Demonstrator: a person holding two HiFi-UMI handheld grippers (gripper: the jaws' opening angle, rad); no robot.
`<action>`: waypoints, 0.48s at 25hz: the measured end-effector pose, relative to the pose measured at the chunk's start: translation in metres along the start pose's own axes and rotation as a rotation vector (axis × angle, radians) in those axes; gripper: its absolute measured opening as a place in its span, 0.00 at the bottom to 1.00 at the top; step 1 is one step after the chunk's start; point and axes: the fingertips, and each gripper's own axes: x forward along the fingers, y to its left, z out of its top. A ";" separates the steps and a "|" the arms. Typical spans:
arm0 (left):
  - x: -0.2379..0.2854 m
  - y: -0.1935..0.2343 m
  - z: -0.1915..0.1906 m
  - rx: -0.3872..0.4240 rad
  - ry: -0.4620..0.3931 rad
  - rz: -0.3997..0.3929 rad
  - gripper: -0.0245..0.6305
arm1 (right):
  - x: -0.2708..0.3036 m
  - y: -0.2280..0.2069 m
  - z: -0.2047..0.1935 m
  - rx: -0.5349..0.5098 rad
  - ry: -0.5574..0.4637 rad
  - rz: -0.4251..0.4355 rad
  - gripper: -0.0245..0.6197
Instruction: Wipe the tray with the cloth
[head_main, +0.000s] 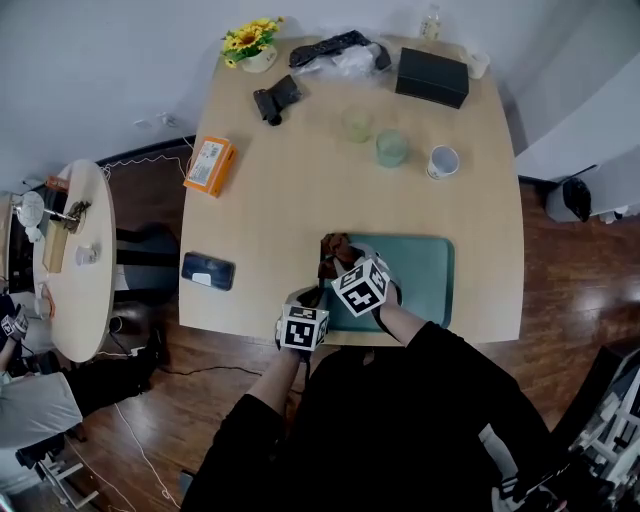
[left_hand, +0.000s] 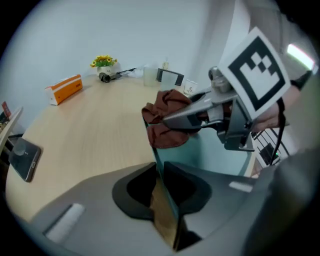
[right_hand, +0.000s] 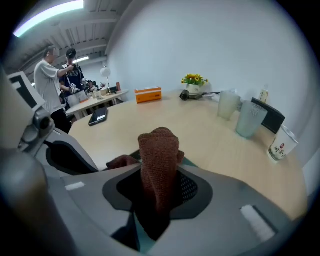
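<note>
Table (head_main: 300, 190) edge: tray (head_main: 425, 268) lies lengthwise across | left gripper (left_hand: 161, 187) jaws clamp rim (left end) | right gripper (right_hand: 160, 200) jaws grip cloth (right_hand: 159, 150)

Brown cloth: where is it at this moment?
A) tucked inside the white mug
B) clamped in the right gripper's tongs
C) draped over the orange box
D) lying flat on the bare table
B: the right gripper view shows the cloth bunched upright between the closed tongs of the right gripper, at a corner of the green tray.
</note>
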 end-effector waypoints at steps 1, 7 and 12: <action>0.000 0.000 0.000 -0.003 -0.002 -0.001 0.09 | -0.002 -0.007 -0.006 -0.001 0.014 -0.020 0.24; -0.001 0.004 -0.001 -0.042 -0.039 0.008 0.09 | -0.073 -0.110 -0.091 0.131 0.082 -0.204 0.24; 0.001 0.003 -0.001 -0.053 -0.060 0.012 0.09 | -0.129 -0.176 -0.156 0.274 0.100 -0.300 0.24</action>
